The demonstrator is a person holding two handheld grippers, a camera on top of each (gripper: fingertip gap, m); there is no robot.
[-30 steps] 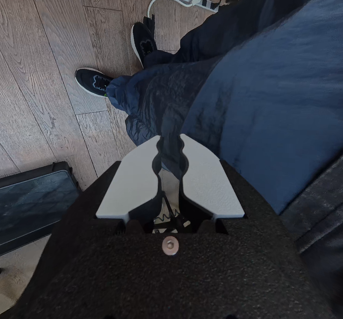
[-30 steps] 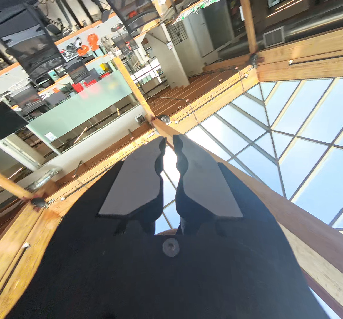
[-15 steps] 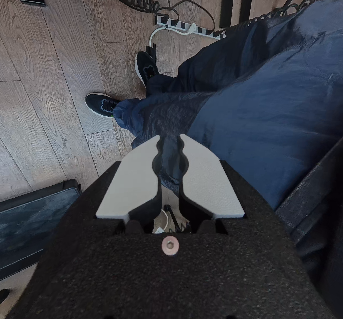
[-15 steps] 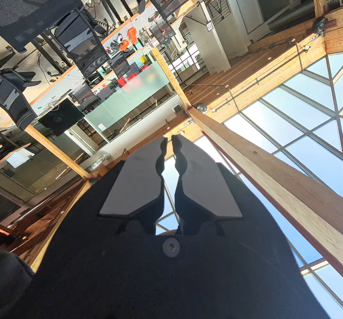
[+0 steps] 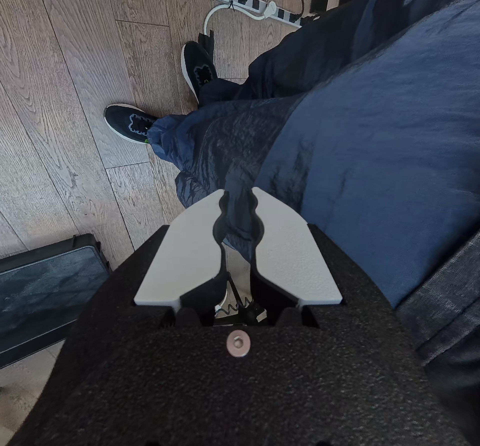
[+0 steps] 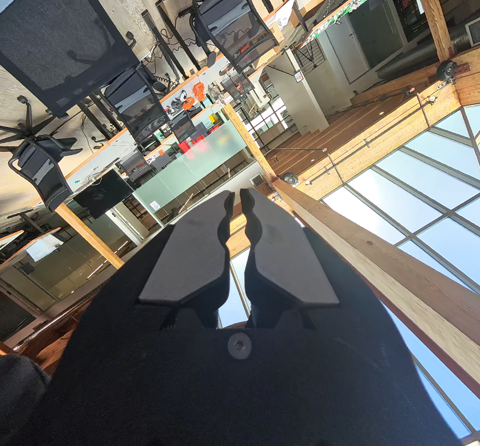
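Floorboards [image 5: 65, 75] of grey-brown wood fill the left wrist view from nine o'clock round to twelve. The left gripper [image 5: 238, 192] points down at them, its white fingers [image 5: 187, 249] a narrow gap apart with nothing between them; behind the gap lies the dark blue trouser leg [image 5: 233, 147] of a person, and whether the fingertips touch the cloth cannot be told. Two black shoes rest on the boards, one [image 5: 128, 123] at ten o'clock and the other [image 5: 199, 68] at eleven. A white power strip [image 5: 262, 7] with black cables lies at twelve o'clock. A lighter blue garment [image 5: 376, 134] covers the view from one to four o'clock, and a black case [image 5: 44, 285] sits at eight o'clock.

The right gripper [image 6: 237, 192] is tipped up toward the roof, so the room appears upside down. Its grey fingers [image 6: 189, 257] stand slightly parted and hold nothing. A thick timber beam [image 6: 376, 257] runs from the fingertips toward four o'clock, with skylight panes [image 6: 420, 199] at three o'clock. A frosted glass partition [image 6: 192, 168] lies at eleven o'clock. Black mesh office chairs [image 6: 231, 23] and desks [image 6: 109, 147] on a pale wood floor spread from nine to twelve o'clock. A dark monitor [image 6: 102, 194] sits at ten o'clock.
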